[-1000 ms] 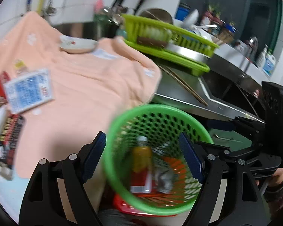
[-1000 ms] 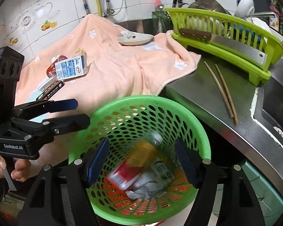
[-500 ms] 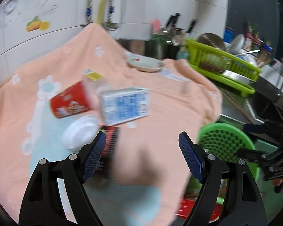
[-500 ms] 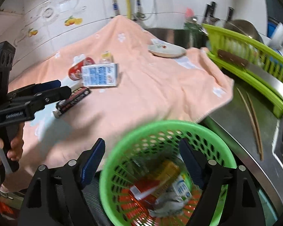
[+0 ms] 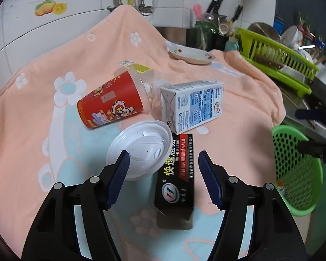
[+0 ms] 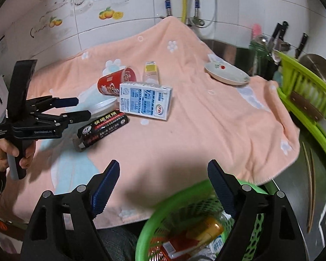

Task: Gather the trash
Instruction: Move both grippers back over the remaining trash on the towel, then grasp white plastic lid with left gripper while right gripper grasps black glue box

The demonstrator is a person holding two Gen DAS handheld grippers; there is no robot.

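- Left gripper (image 5: 164,169): jaws spread, holding nothing, poised over a black box (image 5: 176,174) and a white lid (image 5: 141,149) on the peach towel (image 5: 239,113).
- Right gripper (image 6: 163,187): jaws spread and empty, above the green basket (image 6: 154,224), which holds a yellow bottle (image 6: 208,230).
- Farther on the towel: milk carton (image 5: 195,104) beside a toppled red cup (image 5: 110,102).
- Farthest: a small dish (image 5: 191,53).

The light is soft and even, quite bright on the white tiles (image 6: 123,50). Soft shadows lie on the peach towel (image 6: 206,119) below both grippers. The fisheye bends the edges strongly, with dark corners. The green basket (image 6: 197,224) and the black box (image 5: 175,187) look a little blurred.
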